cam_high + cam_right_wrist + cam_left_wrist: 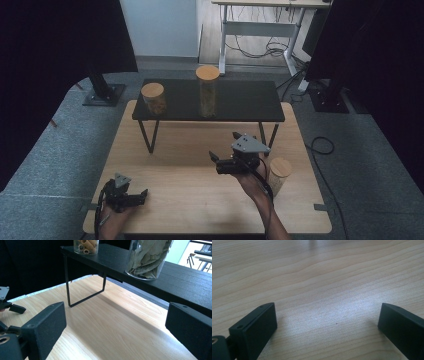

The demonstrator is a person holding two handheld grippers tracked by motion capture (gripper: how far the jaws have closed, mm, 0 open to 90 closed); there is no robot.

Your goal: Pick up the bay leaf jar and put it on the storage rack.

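a: where do your two grippers sit?

b: your left gripper (131, 197) lies low at the near left corner of the wooden table (190, 200), your hand around its handle. in the left gripper view its jaws stand wide apart with bare wood grain between them; they grasp nothing. your right gripper (223, 164) hovers over the middle of the table, its grey plate on top, turned toward the left. its jaws are likewise released, spread wide and holding nothing, as the right gripper view shows.

a: and the jars?

b: the nearest one to your right hand (252, 176) is the small jar with a wooden lid (279, 174), upright on the table just beside that hand, on its right. it is not gripped; whether the hand touches it you cannot tell. two more stand on the black shelf (240, 102) that spans the far half of the table on thin metal legs. the short jar (153, 98) sits near the shelf's left end and holds tube pasta, seen in the right gripper view (86, 246). the tall jar (207, 91) stands near the shelf's middle and holds dry leaves (147, 257). the two shelf jars are well apart from each other.

a: what lies ahead of the right jaws?

b: open tabletop, then the shelf leg (85, 296), with your left gripper (11, 307) at the left edge of that view.
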